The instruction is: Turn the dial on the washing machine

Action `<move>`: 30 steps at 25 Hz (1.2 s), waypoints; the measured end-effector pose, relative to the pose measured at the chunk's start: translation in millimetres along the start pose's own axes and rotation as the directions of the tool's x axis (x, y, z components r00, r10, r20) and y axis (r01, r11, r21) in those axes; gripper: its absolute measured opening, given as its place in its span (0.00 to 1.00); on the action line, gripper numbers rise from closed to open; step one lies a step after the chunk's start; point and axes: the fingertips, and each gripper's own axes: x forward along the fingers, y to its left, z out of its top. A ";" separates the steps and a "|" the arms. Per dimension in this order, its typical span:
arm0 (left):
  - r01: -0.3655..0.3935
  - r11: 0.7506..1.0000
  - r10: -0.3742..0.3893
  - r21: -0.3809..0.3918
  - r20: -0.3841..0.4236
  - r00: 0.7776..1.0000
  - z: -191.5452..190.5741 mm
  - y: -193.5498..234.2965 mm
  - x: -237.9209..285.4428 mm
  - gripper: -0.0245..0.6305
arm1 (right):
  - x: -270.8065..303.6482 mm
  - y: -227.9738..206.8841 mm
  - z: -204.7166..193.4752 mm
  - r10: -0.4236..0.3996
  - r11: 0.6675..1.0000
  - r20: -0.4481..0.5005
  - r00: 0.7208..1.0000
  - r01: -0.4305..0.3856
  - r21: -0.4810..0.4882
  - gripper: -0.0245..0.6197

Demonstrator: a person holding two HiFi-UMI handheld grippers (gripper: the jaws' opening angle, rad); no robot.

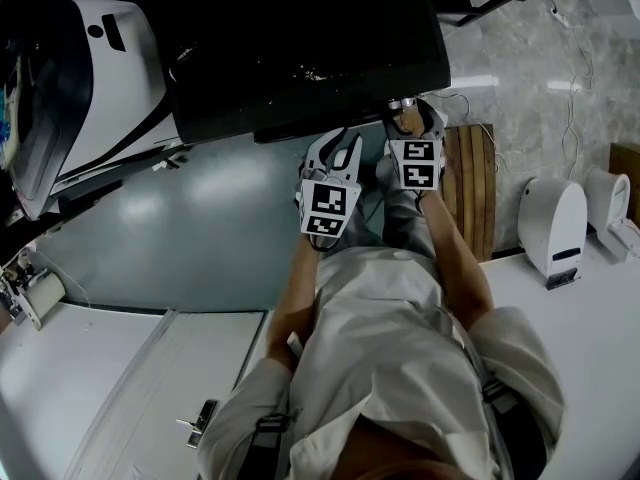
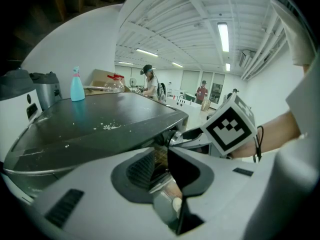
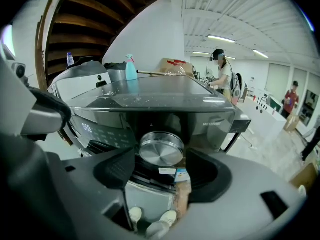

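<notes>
The black-topped washing machine (image 1: 300, 38) (image 3: 150, 104) fills the top of the head view. Its round silver dial (image 3: 161, 149) (image 1: 401, 103) sits on the dark front panel. My right gripper (image 3: 161, 158) (image 1: 408, 120) has one jaw on each side of the dial, with a thin gap showing at either edge, so it is open around it. My left gripper (image 1: 335, 150) (image 2: 161, 156) hangs just left of the right one and below the machine's front edge. Its jaws stand a narrow slit apart with nothing in them. The left gripper view also shows the dial (image 2: 174, 138).
A wooden slatted piece (image 1: 470, 188) lies right of my hands, with a white appliance (image 1: 555, 223) beyond it. Another white machine (image 1: 100, 78) stands at the left. A blue spray bottle (image 3: 131, 68) sits on the washer's lid. People stand far off in the hall.
</notes>
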 end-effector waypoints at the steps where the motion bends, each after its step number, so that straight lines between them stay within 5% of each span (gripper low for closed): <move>1: 0.001 1.000 -0.001 0.000 -0.001 1.000 -0.1 -0.2 -0.1 0.17 | 0.9 -0.6 0.2 -0.004 1.000 0.001 1.000 0.004 0.007 0.53; 5: 0.002 1.000 -0.002 0.002 -0.003 1.000 -1.7 -1.4 -1.4 0.17 | 1.9 -2.4 1.9 -0.017 1.000 0.011 1.000 0.016 0.025 0.46; 30: 0.013 1.000 -0.013 0.002 -0.012 1.000 -6.8 -5.2 -0.1 0.17 | 2.8 -5.9 0.0 0.112 0.972 0.063 0.992 -0.122 0.202 0.46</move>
